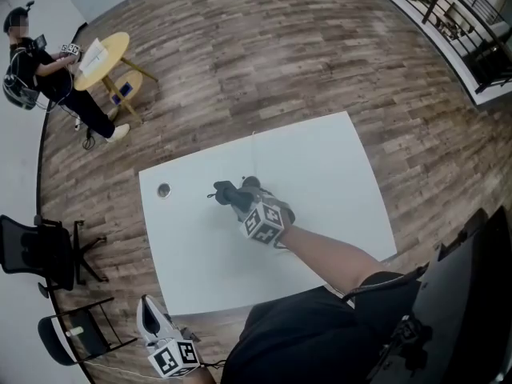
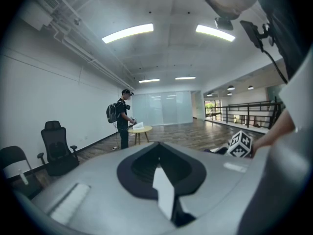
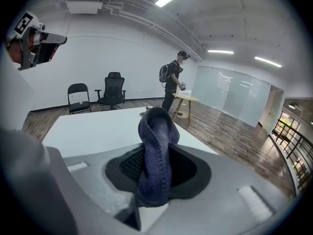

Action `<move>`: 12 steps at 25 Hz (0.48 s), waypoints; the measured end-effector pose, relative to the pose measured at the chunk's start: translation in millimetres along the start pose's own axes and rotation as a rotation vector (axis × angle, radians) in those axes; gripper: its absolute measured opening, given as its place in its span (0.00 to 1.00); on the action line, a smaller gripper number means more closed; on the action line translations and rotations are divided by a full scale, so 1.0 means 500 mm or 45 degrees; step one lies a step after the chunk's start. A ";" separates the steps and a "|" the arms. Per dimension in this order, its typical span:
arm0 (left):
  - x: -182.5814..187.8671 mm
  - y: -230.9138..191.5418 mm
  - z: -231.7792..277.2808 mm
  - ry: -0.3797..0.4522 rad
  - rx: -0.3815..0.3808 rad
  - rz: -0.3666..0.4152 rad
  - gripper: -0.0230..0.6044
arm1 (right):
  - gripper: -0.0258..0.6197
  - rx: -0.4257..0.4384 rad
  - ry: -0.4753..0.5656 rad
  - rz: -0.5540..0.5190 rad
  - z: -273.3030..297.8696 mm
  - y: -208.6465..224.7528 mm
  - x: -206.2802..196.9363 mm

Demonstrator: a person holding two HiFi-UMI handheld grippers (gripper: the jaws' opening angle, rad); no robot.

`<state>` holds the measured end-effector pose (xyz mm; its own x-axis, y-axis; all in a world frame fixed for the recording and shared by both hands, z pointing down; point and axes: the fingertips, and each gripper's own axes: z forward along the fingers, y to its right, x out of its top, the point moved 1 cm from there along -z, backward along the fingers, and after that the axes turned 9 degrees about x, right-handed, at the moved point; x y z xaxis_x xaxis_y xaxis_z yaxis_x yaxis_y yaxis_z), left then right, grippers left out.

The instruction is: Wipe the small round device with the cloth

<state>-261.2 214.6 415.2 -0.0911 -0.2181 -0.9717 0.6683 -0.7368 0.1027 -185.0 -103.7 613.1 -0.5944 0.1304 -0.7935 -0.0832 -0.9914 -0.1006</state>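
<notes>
The small round device (image 1: 164, 190) lies near the left edge of the white table (image 1: 336, 166); the right gripper view shows it as a small disc (image 3: 143, 113) just past the cloth. My right gripper (image 1: 234, 196) hovers over the table's middle, pointing left at the device, a short gap away. It is shut on a dark blue cloth (image 1: 225, 191), which stands up folded between the jaws (image 3: 155, 126). My left gripper (image 1: 152, 320) hangs off the table's near left corner with its jaws together and nothing in them (image 2: 159, 165).
A person (image 1: 40, 70) stands at a round yellow table (image 1: 108, 50) far left. Two black office chairs (image 1: 40, 250) (image 1: 72, 334) stand left of the white table. A railing (image 1: 448, 6) runs along the top right. A dark object (image 1: 468, 294) sits at lower right.
</notes>
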 end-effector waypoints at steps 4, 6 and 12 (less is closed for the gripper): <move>-0.002 -0.008 -0.009 -0.005 0.014 0.007 0.04 | 0.21 0.039 -0.037 0.050 0.011 -0.025 -0.035; -0.003 -0.013 -0.010 -0.012 0.022 0.010 0.04 | 0.21 0.053 -0.070 0.111 0.017 -0.030 -0.064; -0.004 -0.022 -0.009 -0.022 0.040 -0.002 0.04 | 0.21 0.095 -0.145 0.224 0.013 -0.044 -0.122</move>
<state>-264.9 226.2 414.9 -0.1050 -0.2276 -0.9681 0.6445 -0.7569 0.1081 -152.2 -90.0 667.7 -0.6914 -0.0401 -0.7213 -0.0271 -0.9963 0.0813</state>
